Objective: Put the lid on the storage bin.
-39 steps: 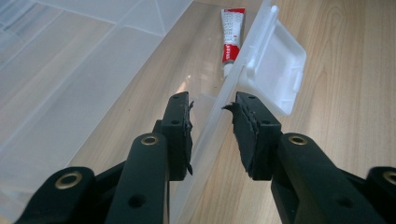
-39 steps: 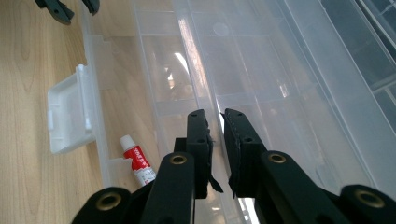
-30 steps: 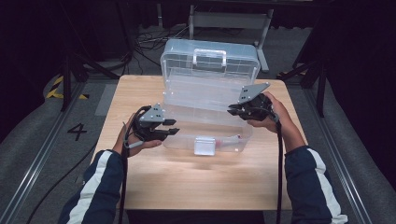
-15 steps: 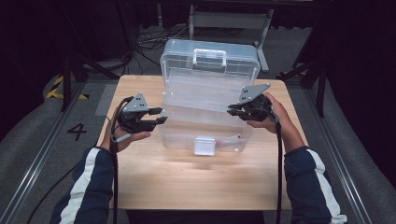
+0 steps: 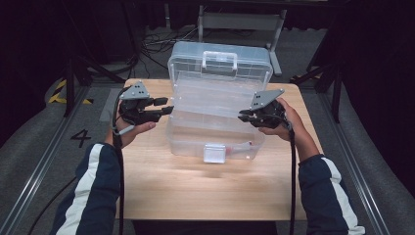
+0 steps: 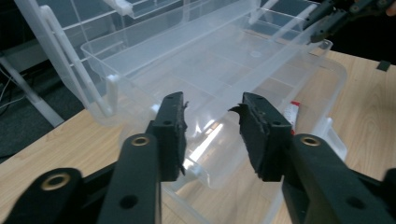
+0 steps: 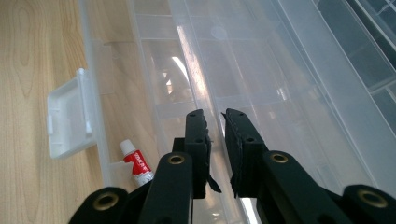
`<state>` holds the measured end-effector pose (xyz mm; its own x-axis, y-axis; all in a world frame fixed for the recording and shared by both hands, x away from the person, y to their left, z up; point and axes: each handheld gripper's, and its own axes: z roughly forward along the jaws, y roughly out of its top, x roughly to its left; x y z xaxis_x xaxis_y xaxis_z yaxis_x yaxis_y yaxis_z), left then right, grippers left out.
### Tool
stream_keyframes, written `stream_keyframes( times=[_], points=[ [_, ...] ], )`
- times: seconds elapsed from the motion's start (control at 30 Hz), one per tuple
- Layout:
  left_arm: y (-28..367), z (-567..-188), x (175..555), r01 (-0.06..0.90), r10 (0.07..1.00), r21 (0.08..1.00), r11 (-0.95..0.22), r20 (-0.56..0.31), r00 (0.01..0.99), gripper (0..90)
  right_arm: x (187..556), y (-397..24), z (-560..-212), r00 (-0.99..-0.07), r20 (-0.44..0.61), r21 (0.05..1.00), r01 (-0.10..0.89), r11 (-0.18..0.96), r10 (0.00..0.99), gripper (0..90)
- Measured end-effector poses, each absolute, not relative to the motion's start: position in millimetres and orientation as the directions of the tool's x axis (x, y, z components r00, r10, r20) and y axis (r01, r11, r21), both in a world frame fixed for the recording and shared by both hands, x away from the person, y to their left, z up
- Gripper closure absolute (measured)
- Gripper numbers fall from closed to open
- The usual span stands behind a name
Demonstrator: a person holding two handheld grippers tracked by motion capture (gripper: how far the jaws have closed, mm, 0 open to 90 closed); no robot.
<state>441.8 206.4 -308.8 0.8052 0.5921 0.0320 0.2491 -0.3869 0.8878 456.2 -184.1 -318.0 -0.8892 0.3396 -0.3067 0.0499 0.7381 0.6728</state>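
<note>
A clear plastic toolbox (image 5: 188,139) stands on the wooden table with its lid (image 5: 220,66) open and upright. A clear inner tray (image 5: 210,105) lies across the box. My right gripper (image 5: 243,117) is at the tray's right end, and its jaws (image 7: 215,116) are shut on the tray's thin rim. My left gripper (image 5: 164,106) hovers off the box's left side. It (image 6: 212,109) is open and its jaws have just closed a little, with nothing between them; the tray's near corner (image 6: 215,158) lies beyond them. A small red and white tube (image 7: 135,163) lies in the box bottom.
The box's white latch (image 5: 214,152) hangs at the front wall. Bare table top (image 5: 205,196) stretches in front of the box. A metal frame (image 5: 240,22) and cables stand on the floor behind the table.
My left gripper has risen from the box's front left corner and moved back along its left side. The right gripper has stayed on the tray.
</note>
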Motion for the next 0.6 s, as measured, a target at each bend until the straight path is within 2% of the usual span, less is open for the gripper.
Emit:
stream_keyframes(
  times=[0.13, 0.43, 0.5, 0.6],
  points=[
    [206.7, -307.8, 450.4, 0.254, 0.605, 0.89, -0.379, 0.031, 0.795, 67.8, 455.5, -183.9, -318.3, -0.887, -0.307, 0.674, 0.053, 0.737, 0.344, 79.9],
    [197.9, -304.2, 465.2, 0.205, 0.66, 0.912, -0.356, 0.09, 0.746, 86.7, 452.6, -183.2, -319.3, -0.892, -0.303, 0.663, 0.057, 0.747, 0.337, 79.9],
    [196.8, -303.5, 467.0, 0.211, 0.657, 0.911, -0.355, 0.082, 0.75, 88.1, 452.5, -183.5, -319.5, -0.892, -0.302, 0.662, 0.057, 0.747, 0.336, 79.8],
    [190.6, -301.8, 471.9, 0.209, 0.671, 0.9, -0.382, 0.115, 0.733, 89.8, 451.0, -183.5, -320.8, -0.889, -0.307, 0.665, 0.054, 0.745, 0.339, 79.3]
  ],
)
